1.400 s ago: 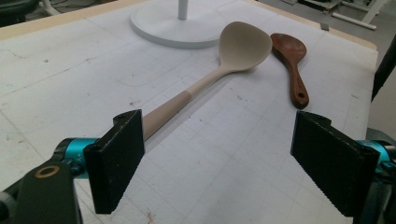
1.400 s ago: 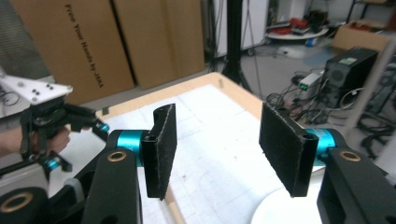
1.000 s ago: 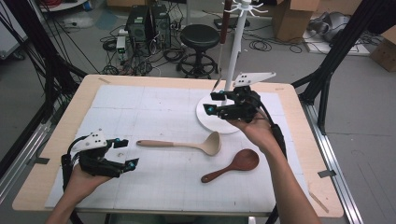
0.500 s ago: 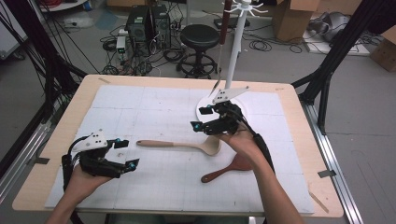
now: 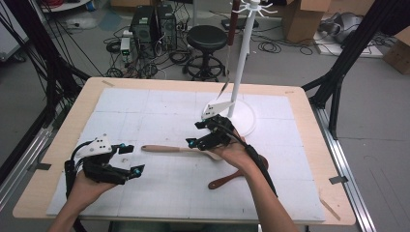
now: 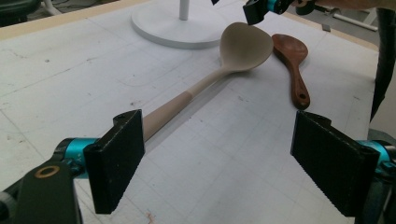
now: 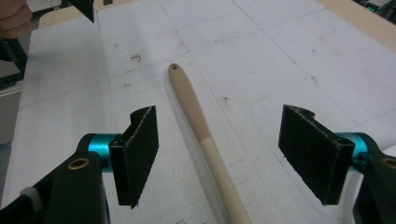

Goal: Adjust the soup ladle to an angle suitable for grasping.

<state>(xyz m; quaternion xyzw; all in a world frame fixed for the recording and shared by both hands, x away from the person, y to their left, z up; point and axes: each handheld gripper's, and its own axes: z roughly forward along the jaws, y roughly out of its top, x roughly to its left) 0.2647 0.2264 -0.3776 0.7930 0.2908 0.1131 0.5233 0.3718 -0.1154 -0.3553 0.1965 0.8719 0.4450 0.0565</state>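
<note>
A pale wooden spoon (image 5: 164, 149) lies on the white mat, its handle pointing left. Beside it, nearer the front, lies a dark wooden spoon (image 5: 227, 181). My right gripper (image 5: 194, 134) hovers low over the pale spoon, near where handle meets bowl. In the right gripper view the handle (image 7: 196, 121) runs between the jaws without touching either pad; the jaws have just been opening and stand wide. My left gripper (image 5: 134, 159) rests at the front left, open and holding nothing. It looks along the pale spoon (image 6: 245, 44) toward the dark spoon (image 6: 292, 56).
A white hook stand (image 5: 241, 63) on a round base (image 5: 246, 121) rises at the back centre, with a dark-handled utensil (image 5: 231, 29) hanging from it. The mat (image 5: 145, 111) covers most of the wooden table. A stool and cables sit on the floor beyond.
My right gripper has come down and to the left, from beside the stand's base to just over the pale spoon, and its jaws stand wider. The left gripper has not moved.
</note>
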